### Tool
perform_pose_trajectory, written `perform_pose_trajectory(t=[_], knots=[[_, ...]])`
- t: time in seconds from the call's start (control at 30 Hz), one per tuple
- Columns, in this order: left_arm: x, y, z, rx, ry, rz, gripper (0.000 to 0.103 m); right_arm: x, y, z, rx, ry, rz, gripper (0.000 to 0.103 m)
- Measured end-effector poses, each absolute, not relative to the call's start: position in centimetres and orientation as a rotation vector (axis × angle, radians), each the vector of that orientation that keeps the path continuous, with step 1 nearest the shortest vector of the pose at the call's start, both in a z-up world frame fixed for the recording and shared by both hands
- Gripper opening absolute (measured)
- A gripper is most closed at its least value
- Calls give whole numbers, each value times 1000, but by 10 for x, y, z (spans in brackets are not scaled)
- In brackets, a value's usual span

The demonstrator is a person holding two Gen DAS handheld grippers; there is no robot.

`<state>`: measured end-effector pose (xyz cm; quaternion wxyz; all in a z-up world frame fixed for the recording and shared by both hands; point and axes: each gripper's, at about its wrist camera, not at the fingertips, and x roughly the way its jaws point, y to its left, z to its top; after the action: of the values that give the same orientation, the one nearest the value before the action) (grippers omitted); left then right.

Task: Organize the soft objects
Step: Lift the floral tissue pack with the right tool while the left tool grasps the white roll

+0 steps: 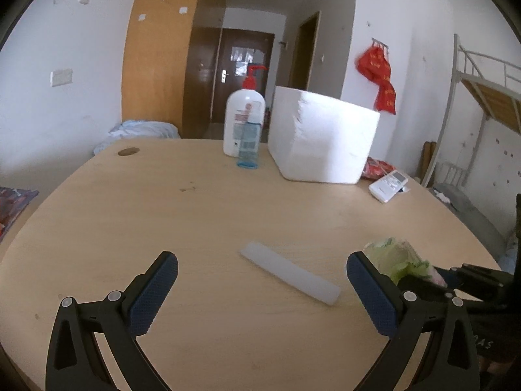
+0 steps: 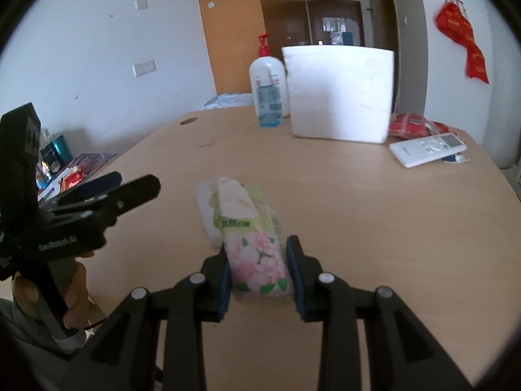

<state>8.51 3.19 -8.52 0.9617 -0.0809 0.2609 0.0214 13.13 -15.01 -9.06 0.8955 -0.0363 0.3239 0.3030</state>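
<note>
My right gripper (image 2: 259, 254) is shut on a soft tissue pack (image 2: 252, 238) with pink flowers and green print, held just above the wooden table (image 2: 358, 211). The pack also shows at the right of the left wrist view (image 1: 399, 257), beside my left gripper's right finger. My left gripper (image 1: 262, 270) is open and empty, low over the table. A white translucent strip (image 1: 289, 272) lies flat on the table between and just beyond its fingers; in the right wrist view it (image 2: 205, 208) lies partly under the tissue pack. A white foam box (image 1: 322, 137) (image 2: 338, 93) stands at the far side.
A white pump bottle with a red top (image 1: 242, 120) (image 2: 268, 88) and a small blue bottle (image 1: 249, 145) stand left of the foam box. A white remote (image 1: 387, 185) (image 2: 428, 148) and red packets (image 2: 407, 124) lie to its right. A bunk bed frame (image 1: 482, 97) stands far right.
</note>
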Motion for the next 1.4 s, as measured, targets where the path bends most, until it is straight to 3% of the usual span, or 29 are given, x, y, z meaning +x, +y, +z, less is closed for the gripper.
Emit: perform_pose_trajectory(t=[0.7, 1.0, 1.4], knots=[[134, -12, -103, -96, 722, 137, 101, 141, -197, -83, -3, 646, 595, 35], [151, -22, -114, -124, 822, 165, 86, 145, -205, -83, 12, 641, 620, 35], [158, -33, -119, -134, 880, 232, 82, 151, -208, -84, -10, 644, 660, 35]])
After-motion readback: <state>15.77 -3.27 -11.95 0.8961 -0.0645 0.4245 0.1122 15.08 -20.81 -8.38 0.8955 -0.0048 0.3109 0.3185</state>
